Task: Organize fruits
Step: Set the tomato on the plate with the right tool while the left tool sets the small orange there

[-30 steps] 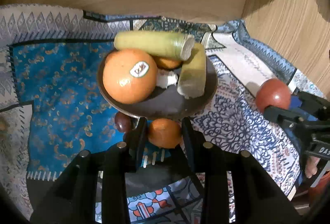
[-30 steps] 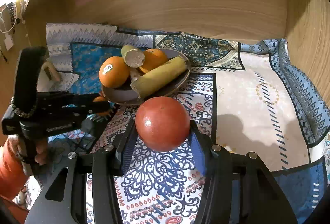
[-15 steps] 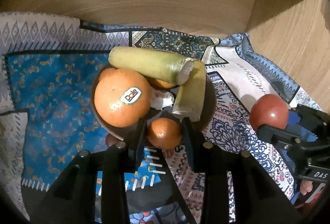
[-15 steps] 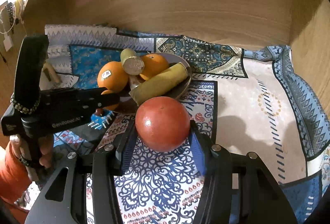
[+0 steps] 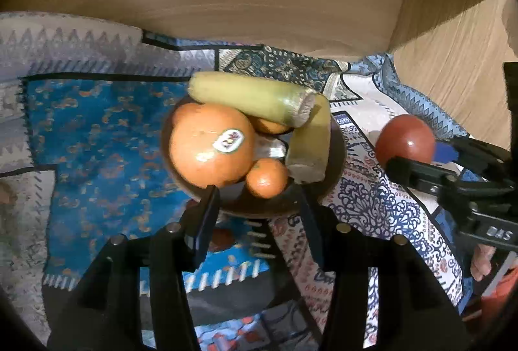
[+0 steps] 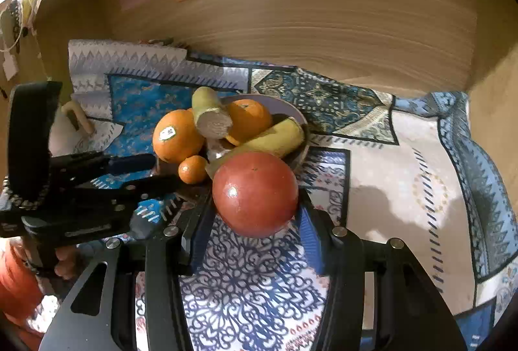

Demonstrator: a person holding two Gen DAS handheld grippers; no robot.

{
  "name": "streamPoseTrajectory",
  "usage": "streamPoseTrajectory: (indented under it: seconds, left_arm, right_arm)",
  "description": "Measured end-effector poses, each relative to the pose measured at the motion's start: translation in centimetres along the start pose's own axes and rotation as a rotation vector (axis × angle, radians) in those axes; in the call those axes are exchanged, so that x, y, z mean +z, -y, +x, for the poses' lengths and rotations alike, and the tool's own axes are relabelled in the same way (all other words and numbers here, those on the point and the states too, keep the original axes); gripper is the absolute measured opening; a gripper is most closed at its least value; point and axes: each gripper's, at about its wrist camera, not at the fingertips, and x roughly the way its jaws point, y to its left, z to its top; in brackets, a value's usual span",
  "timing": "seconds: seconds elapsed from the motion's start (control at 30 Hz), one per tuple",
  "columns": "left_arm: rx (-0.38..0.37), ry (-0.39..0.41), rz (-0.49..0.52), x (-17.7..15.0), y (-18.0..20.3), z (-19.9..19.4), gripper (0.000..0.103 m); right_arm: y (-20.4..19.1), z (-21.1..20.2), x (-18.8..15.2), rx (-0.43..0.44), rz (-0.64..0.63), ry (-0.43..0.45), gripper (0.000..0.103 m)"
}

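Covering the surface: patterned blue cloth [image 6: 404, 163]
Plate [image 5: 338, 157]: dark, holding big stickered orange [image 5: 210, 144], two green-yellow pieces, small mandarin [image 5: 267, 178] at near rim
Right gripper [image 6: 254, 212]: clenched on red tomato [image 6: 255, 192], just beside plate
Left gripper [image 5: 259, 205]: jaws opening, mandarin released, untouched

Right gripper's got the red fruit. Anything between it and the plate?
Nothing on the short stretch of cloth between the red fruit and the plate. But the plate is crowded: a banana piece lies along its near rim and the left gripper, opening over the small orange, blocks the left side.
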Motion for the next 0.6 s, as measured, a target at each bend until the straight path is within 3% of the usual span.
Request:
streamPoseTrajectory:
  seconds: [0.4,0.6]
  left_arm:
    - [0.068,0.062,-0.050,-1.6,-4.6,-3.6,0.059]
    - [0.085,0.071,-0.093,-2.3,-6.7,-4.2,0.060]
  right_arm:
    - [-4.6,4.0,2.2,0.092,-0.101,-0.073,0.045]
    - [-5.8,5.7,3.2,0.076,-0.132,-0.090,0.045]
